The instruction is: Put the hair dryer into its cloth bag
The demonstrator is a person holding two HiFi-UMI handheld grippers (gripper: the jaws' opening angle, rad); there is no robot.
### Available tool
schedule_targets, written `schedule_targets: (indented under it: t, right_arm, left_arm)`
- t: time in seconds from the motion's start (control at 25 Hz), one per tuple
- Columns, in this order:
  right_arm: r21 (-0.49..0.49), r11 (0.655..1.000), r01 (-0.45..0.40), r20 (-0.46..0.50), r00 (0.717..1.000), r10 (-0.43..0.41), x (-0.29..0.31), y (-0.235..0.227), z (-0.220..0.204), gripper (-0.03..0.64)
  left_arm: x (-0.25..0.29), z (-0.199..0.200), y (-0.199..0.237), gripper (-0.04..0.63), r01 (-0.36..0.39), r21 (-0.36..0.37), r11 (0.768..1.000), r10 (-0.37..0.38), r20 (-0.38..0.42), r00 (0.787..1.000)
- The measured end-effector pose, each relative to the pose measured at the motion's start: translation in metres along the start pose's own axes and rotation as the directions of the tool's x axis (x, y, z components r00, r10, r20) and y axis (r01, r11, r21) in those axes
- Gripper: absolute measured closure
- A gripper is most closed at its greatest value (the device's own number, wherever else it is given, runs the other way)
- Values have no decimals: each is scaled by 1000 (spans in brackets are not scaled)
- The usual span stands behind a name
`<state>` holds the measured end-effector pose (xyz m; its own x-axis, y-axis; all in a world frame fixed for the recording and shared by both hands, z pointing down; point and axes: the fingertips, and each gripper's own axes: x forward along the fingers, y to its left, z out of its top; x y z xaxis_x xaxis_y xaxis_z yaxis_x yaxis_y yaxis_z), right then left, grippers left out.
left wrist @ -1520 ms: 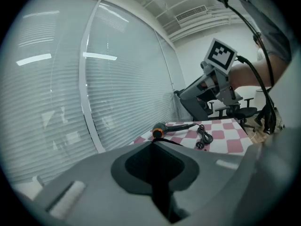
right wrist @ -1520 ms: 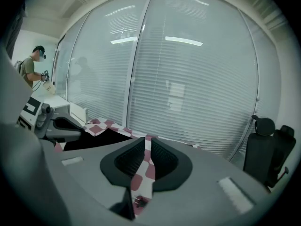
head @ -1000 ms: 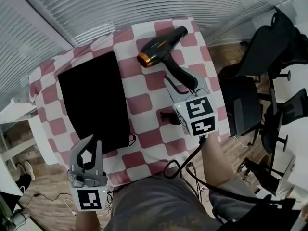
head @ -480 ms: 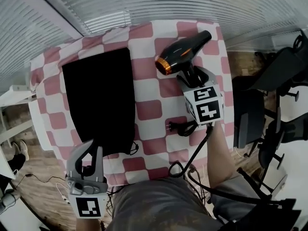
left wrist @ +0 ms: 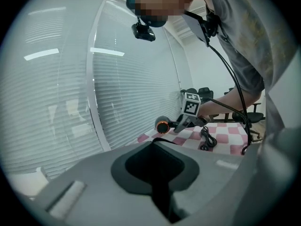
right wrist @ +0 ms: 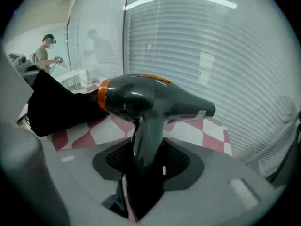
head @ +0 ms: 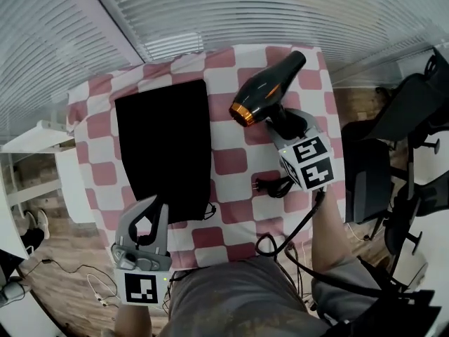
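A black hair dryer (head: 270, 86) with an orange ring at its nozzle sits over the far right of the red-and-white checked table (head: 228, 160). My right gripper (head: 286, 127) is shut on its handle; in the right gripper view the handle (right wrist: 143, 145) stands between the jaws. The dryer's cord (head: 277, 186) lies coiled on the cloth near that gripper. The black cloth bag (head: 165, 146) lies flat on the left half of the table. My left gripper (head: 156, 206) hovers by the bag's near edge, shut with nothing in it (left wrist: 157, 182).
Black office chairs (head: 393, 118) stand to the right of the table. A white shelf (head: 42, 139) is on the left, and window blinds (head: 210, 5) run along the far side. A black cable (head: 280, 248) hangs off the table's front edge.
My right gripper has moved up the dryer's handle toward its body and closed on it. The left gripper has come closer to the bag's near edge.
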<state>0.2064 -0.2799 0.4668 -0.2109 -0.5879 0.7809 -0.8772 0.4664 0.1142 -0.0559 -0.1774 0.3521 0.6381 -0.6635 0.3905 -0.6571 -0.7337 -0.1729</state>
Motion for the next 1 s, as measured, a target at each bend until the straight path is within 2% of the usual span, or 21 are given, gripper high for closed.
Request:
schedule_targets:
  t: [0.12, 0.28, 0.4, 0.56, 0.72, 0.84, 1.0]
  right_arm:
    - [-46, 999, -28, 33, 999, 30, -32, 17, 16, 408]
    - [-106, 991, -80, 71, 994, 87, -76, 49, 27, 408]
    - [-145, 984, -102, 81, 990, 114, -108, 74, 27, 408]
    - [-178, 976, -128, 98, 984, 147, -142, 108, 23, 408]
    - [-225, 962, -157, 71, 982, 177, -158, 143, 6, 408]
    - [-282, 937, -205, 39, 974, 225, -163, 173, -13, 408]
    - [-402, 860, -315, -3, 939, 343, -170, 217, -35, 408]
  left_arm:
    - [-2, 8, 2, 583, -15, -12, 1000, 15, 36, 999]
    - [-2, 28, 8, 583, -15, 32, 999, 12, 96, 995]
    - [-5, 41, 10, 583, -23, 19, 1000, 20, 115, 993]
    - [-10, 53, 8, 583, 9, 22, 1000, -12, 136, 991]
    - [-14, 59, 8, 583, 42, 0, 999, -42, 153, 987]
    - [-20, 57, 7, 583, 42, -15, 999, -39, 154, 987]
    - [-23, 53, 3, 583, 30, 3, 1000, -30, 136, 990]
